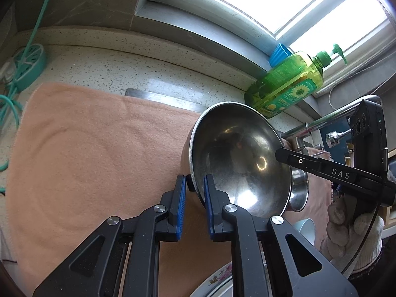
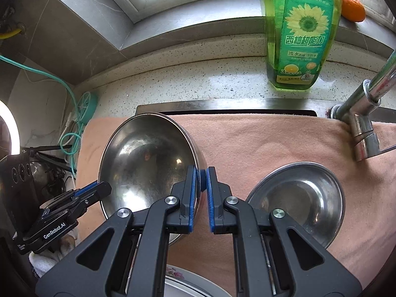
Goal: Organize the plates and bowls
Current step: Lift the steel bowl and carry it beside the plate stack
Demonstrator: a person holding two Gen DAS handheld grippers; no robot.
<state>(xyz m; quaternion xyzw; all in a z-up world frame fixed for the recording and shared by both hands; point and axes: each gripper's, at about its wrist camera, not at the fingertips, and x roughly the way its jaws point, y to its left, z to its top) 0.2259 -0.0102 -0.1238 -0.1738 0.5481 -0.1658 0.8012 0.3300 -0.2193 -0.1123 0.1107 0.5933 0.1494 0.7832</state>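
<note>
A large steel bowl is held up, tilted, over a peach towel; it also shows in the right wrist view. My left gripper is shut on its near rim. My right gripper is shut on the opposite rim; it also shows at the bowl's right edge in the left wrist view. A smaller steel bowl lies on the towel to the right. A floral plate lies at the bottom edge below the grippers, also in the right wrist view.
A green dish soap bottle stands by the window ledge behind the towel. A chrome faucet rises at the right. A teal power strip with cables sits at the left. An orange lies on the sill.
</note>
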